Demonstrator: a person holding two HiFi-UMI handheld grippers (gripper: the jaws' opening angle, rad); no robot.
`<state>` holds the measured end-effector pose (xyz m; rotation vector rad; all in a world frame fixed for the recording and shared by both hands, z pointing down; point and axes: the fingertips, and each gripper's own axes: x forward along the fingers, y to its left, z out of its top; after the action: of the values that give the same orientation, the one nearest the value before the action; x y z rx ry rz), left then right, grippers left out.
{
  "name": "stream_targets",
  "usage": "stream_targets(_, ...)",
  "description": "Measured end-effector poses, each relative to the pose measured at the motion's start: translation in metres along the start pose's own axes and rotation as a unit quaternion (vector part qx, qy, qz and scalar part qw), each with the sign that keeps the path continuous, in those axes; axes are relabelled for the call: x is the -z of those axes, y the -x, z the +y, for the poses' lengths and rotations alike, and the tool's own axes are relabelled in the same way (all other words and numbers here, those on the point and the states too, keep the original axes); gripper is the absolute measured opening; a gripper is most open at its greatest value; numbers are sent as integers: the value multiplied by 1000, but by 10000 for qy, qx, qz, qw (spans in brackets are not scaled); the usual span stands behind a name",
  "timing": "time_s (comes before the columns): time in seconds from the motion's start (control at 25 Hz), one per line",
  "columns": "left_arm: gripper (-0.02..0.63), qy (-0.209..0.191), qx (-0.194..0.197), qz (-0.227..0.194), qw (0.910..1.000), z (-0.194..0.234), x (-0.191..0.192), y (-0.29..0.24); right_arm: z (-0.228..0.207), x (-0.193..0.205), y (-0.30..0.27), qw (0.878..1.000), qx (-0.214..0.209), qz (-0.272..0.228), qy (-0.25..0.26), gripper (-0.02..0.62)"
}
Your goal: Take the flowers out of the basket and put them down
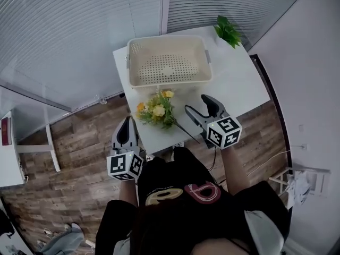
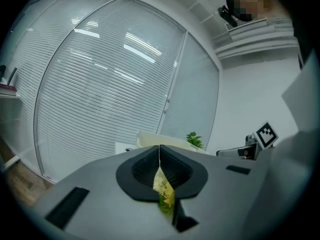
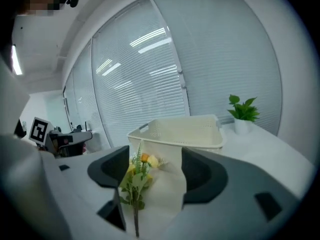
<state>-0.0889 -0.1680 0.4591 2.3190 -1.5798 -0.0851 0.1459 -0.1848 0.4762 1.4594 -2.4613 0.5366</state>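
Observation:
A small bunch of yellow and orange flowers [image 1: 157, 110] lies on the white table [image 1: 239, 84], just in front of the cream basket [image 1: 168, 62], which shows nothing inside. My right gripper [image 1: 196, 103] hovers over the table's front edge, right of the flowers, jaws wide apart and holding nothing. In the right gripper view the flowers [image 3: 137, 176] lie beyond the jaws, with the basket [image 3: 180, 131] behind. My left gripper [image 1: 127, 122] is off the table's front left corner, jaws together and holding nothing. The left gripper view shows the flowers [image 2: 165, 194] through the slit below the tips.
A small potted plant [image 1: 227, 32] stands at the table's far right corner. Glass walls with blinds run behind the table. Wooden floor lies to the left, with a white stand [image 1: 10, 147] at the far left. The person's body is close to the table's front edge.

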Motion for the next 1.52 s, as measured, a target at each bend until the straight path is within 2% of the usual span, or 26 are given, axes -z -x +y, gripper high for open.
stream_targets(0.2,18,-172,204,-100,9996,-16,-12,-3,-6,-20,17,9981,355,-463,174,310)
stream_targets(0.36,18,-182,304,-177,9992,-23,-18,-6,-11,-29,27,9941,692,-782,311,194)
stream_targets(0.56,18,-282,285,-244,9989,-26,-24,-6,-21,-40,42,9868,1120,-1152,205,72)
stream_targets(0.72,17,-317,249,-320,9987,-28,-28,-10,-22,-41,42,9842,1267,-1199,318,17)
stream_targets(1.52,17,-222,226,-193,9993,-28,-20,-17,-27,-29,42,9837,1415,-1007,467,9)
